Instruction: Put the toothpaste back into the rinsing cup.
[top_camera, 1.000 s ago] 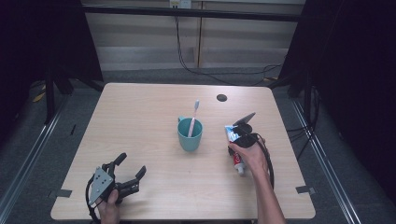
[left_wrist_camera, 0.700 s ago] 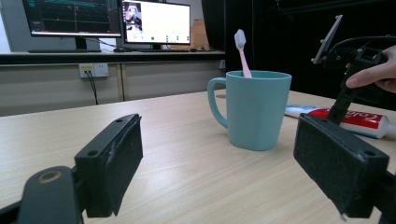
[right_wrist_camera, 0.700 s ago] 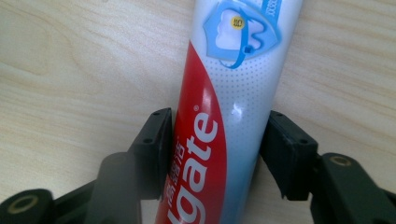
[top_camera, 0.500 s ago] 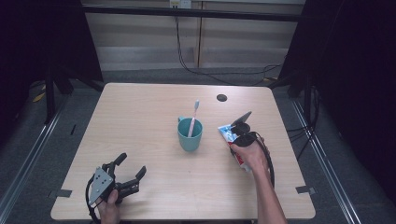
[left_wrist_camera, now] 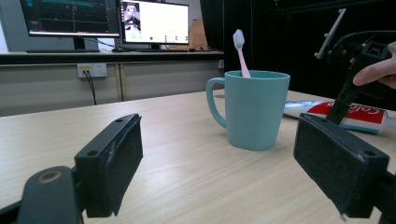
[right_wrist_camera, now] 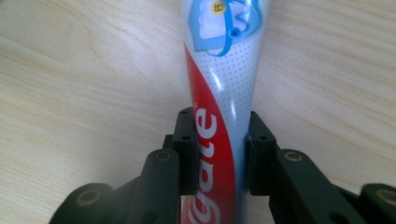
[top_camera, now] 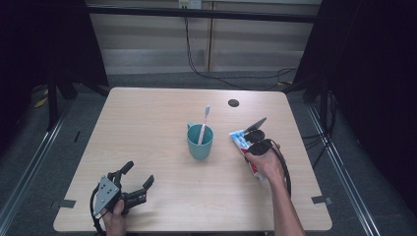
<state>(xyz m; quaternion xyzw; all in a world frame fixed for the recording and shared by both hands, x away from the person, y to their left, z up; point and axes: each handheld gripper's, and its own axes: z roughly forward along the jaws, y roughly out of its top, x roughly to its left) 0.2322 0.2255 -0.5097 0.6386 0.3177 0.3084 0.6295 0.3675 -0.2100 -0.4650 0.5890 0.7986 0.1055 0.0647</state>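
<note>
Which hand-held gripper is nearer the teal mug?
Right. The right hand-held gripper, shut on the toothpaste tube, sits beside the teal mug; the left hand-held gripper rests open, farther away.

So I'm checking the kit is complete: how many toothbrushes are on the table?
1. A pink toothbrush stands head-up in the teal mug at mid-table, left of the toothpaste tube. I can't see the mug's bottom, so nothing shorter can be ruled out.

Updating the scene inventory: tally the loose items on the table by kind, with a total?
Mug (teal): 1
Toothbrush (pink, standing in the mug): 1
Toothpaste tube (lying on the table, clamped between the right gripper jaws): 1
Total: 3
</note>
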